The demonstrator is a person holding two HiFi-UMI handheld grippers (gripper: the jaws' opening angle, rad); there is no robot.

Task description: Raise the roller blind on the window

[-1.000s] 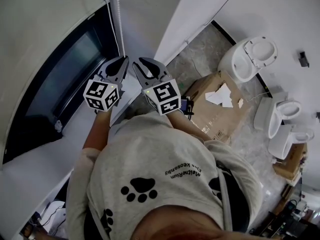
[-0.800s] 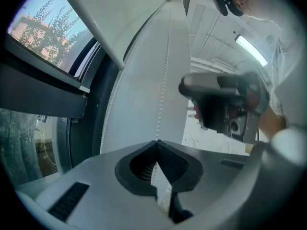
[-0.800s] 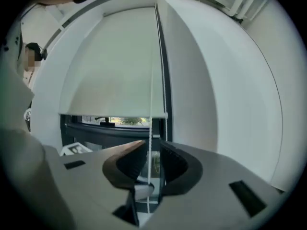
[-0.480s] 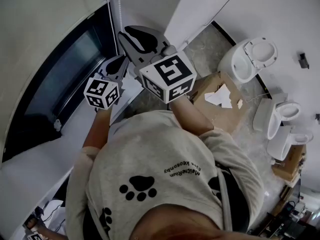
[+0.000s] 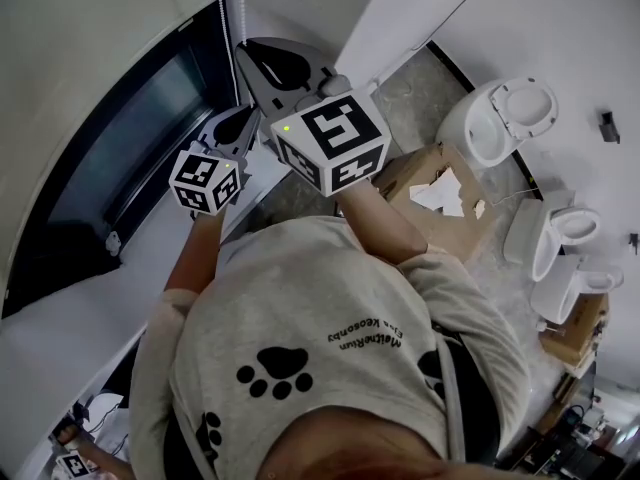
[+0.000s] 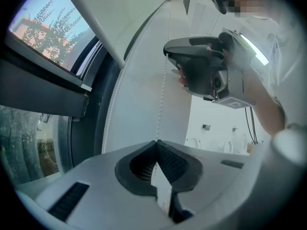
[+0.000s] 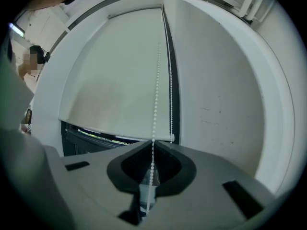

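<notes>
The cream roller blind (image 7: 115, 75) covers most of the window, with a dark strip of glass (image 5: 120, 158) below its bottom bar. A white bead chain (image 7: 157, 80) hangs at its right side. My left gripper (image 5: 244, 115) is shut on one strand of the bead chain (image 6: 162, 99), which runs into its tips (image 6: 156, 141). My right gripper (image 5: 243, 48) is just above it on the chain, seen in the left gripper view (image 6: 166, 51). Its jaws are closing, and the chain passes between the tips (image 7: 153, 141), which pinch it.
A white windowsill (image 5: 150, 238) runs below the window. A white wall (image 7: 220, 95) stands right of the chain. On the floor to the right lie an open cardboard box (image 5: 440, 208) and several white toilets (image 5: 505, 118). The person's torso fills the lower head view.
My right gripper rose from beside the left one to a spot higher on the chain, and its jaws went from open to shut on it. The left gripper stayed in place.
</notes>
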